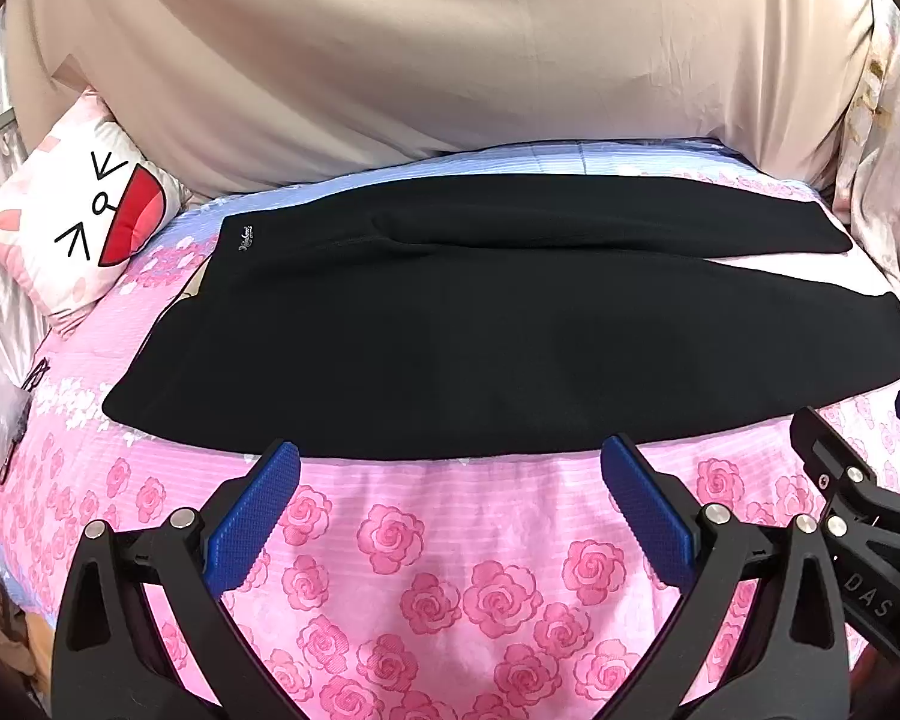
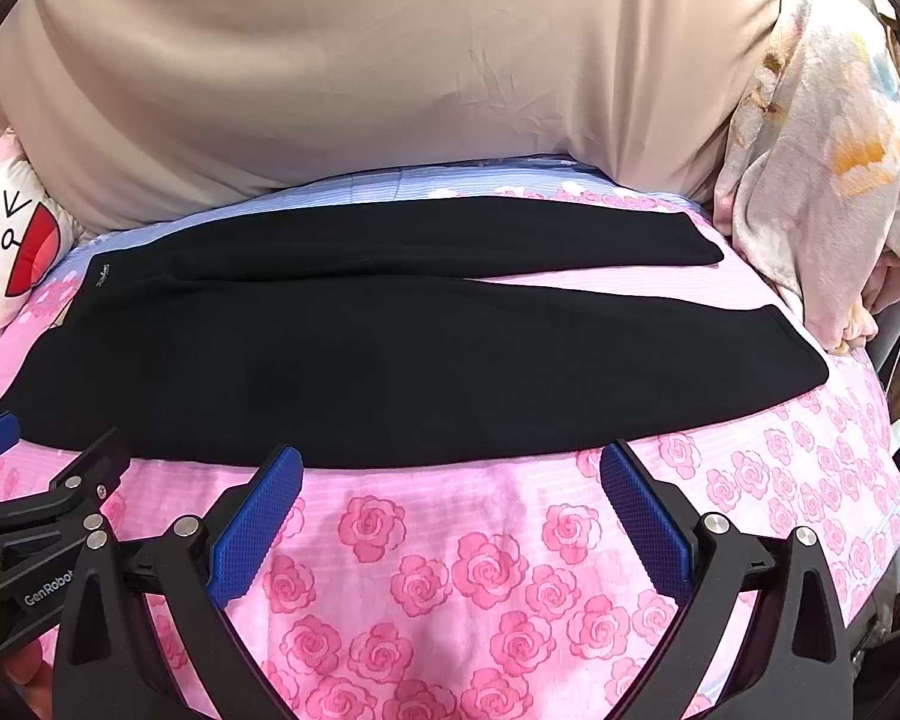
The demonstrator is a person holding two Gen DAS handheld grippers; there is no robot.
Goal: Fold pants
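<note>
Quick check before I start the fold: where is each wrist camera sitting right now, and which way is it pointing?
Left wrist view: on the left tool, angled down across the rose bedspread at the black pants; its open fingers frame the near edge, the right tool showing at right.
Right wrist view: on the right tool, same downward angle, nearer the leg ends; the left tool shows at left.
Shared: pants, bedspread, cartoon pillow, beige sheet.
</note>
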